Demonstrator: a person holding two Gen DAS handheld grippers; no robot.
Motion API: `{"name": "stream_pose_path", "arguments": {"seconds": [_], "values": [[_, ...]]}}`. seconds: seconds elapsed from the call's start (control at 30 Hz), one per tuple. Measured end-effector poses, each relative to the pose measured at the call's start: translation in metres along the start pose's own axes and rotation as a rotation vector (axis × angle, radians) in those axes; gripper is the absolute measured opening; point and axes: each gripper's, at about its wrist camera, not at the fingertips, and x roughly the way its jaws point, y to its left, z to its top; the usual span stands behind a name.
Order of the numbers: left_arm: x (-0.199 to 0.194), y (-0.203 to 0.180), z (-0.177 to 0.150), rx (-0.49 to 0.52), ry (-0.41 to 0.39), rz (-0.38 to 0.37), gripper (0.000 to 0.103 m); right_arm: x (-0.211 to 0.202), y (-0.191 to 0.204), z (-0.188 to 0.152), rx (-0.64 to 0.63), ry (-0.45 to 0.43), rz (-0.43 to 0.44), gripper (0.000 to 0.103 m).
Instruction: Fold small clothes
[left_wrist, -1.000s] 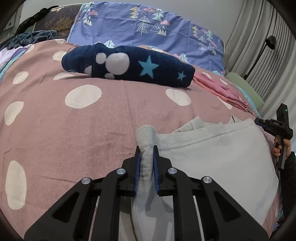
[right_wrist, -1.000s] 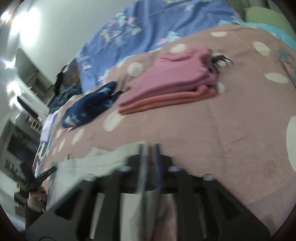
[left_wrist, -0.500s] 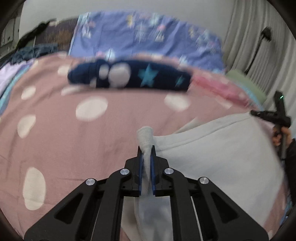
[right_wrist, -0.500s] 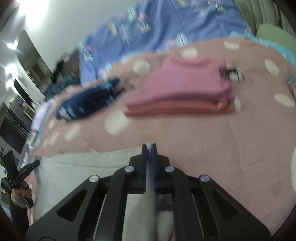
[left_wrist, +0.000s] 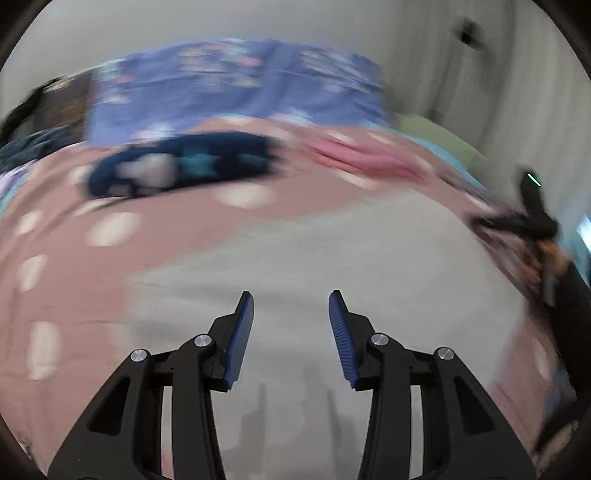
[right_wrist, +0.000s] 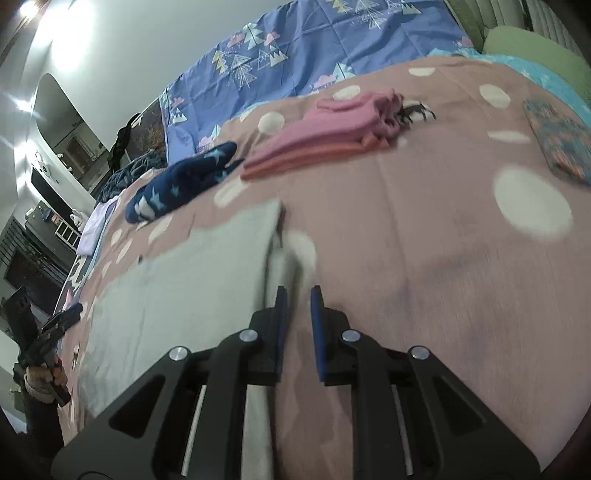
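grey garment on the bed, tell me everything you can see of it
The grey garment is pale grey, soft knit-looking cloth, lying flat and folded over on the pink dotted bedspread, with a straight folded edge on its right side and a lower layer peeking out there. The left tongs hang over its middle, jaws opening, nothing between them. The right tongs sit at its right edge, jaws opening, no cloth pinched. The left view is blurred, so finer detail is lost.

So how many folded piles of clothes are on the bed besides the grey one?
2: a navy star-print bundle toward the headboard and a pink stack just right of it. More may lie out of view.
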Motion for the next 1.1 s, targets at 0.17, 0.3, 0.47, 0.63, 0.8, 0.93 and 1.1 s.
{"name": "stream_pose_path", "arguments": {"seconds": [0.17,0.3,0.47,0.63,0.8,0.93,1.1], "values": [[0.036,-0.146,-0.021,0.255,0.108,-0.211,0.059,-0.012,-0.019,-0.024,0.055,0.009,0.051,0.013],[0.058,-0.237,-0.034,0.456,0.126,-0.245,0.064,-0.010,-0.029,-0.027,0.082,0.006,0.107,0.013],[0.083,-0.308,-0.045,0.693,0.094,-0.149,0.068,-0.011,-0.039,-0.033,0.109,-0.029,0.185,0.012],[0.109,-0.332,-0.038,0.763,0.052,-0.012,0.067,-0.013,-0.048,-0.035,0.141,-0.055,0.266,0.013],[0.105,-0.326,-0.019,0.696,0.074,-0.088,0.004,-0.017,-0.056,-0.037,0.182,-0.078,0.338,0.016],[0.067,-0.272,0.028,0.339,0.036,-0.279,0.003,-0.018,-0.052,-0.039,0.166,-0.085,0.331,0.020],[0.060,-0.242,0.039,0.221,0.020,-0.289,0.003,-0.018,-0.046,-0.038,0.140,-0.081,0.327,0.030]]}}
